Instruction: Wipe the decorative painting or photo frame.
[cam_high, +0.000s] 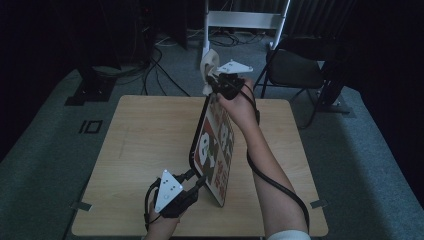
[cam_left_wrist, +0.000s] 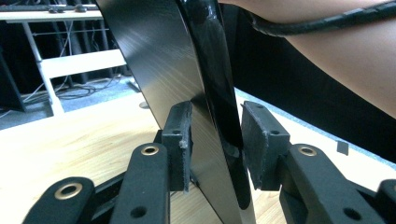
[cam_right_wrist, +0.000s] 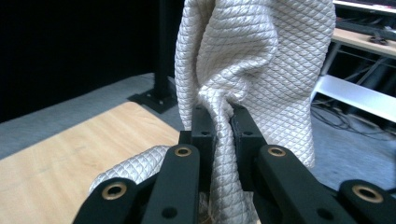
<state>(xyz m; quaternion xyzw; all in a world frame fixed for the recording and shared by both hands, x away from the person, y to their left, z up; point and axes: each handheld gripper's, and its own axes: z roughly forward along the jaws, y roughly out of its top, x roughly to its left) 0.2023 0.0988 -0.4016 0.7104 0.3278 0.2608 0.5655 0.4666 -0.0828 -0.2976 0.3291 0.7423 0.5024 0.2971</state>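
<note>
Cloth (cam_right_wrist: 261, 51): pale cream, quilted in a fine diamond weave, soft and bunched into deep folds; pinched between flat black pads of right gripper (cam_right_wrist: 223, 123), fabric squeezed thin where jaws meet, rest billowing above and a loose lobe sagging below left. Seen from high view as a small off-white wad (cam_high: 209, 67) at far edge of table (cam_high: 145, 150), just beyond top corner of tray (cam_high: 212, 150), right gripper (cam_high: 216, 82) raised there with grey three-cornered plate on top. Tray: flat, rigid, rounded corners, thin black rim; stood up on one edge on the table, tilted, printed face (red-brown, white and green blocks) turned toward right forearm. Back of tray (cam_left_wrist: 163, 60) glossy black, smooth, faintly reflective, slightly curved toward rim. Left gripper (cam_left_wrist: 215, 140) straddling tray's near edge: left pad flat against glossy back, right pad close to rim edge, contact there hard to confirm; jaws partly spread around thickness of tray. Pads matte, rough, slightly frayed at corners; jaw links black with brass-ringed holes. Same left gripper in high view (cam_high: 192, 180) at tray's lower near corner, low over table. Table top light wood-grain laminate, rectangular, matte. Grey carpet around; black coiled cable trailing along right forearm.
</note>
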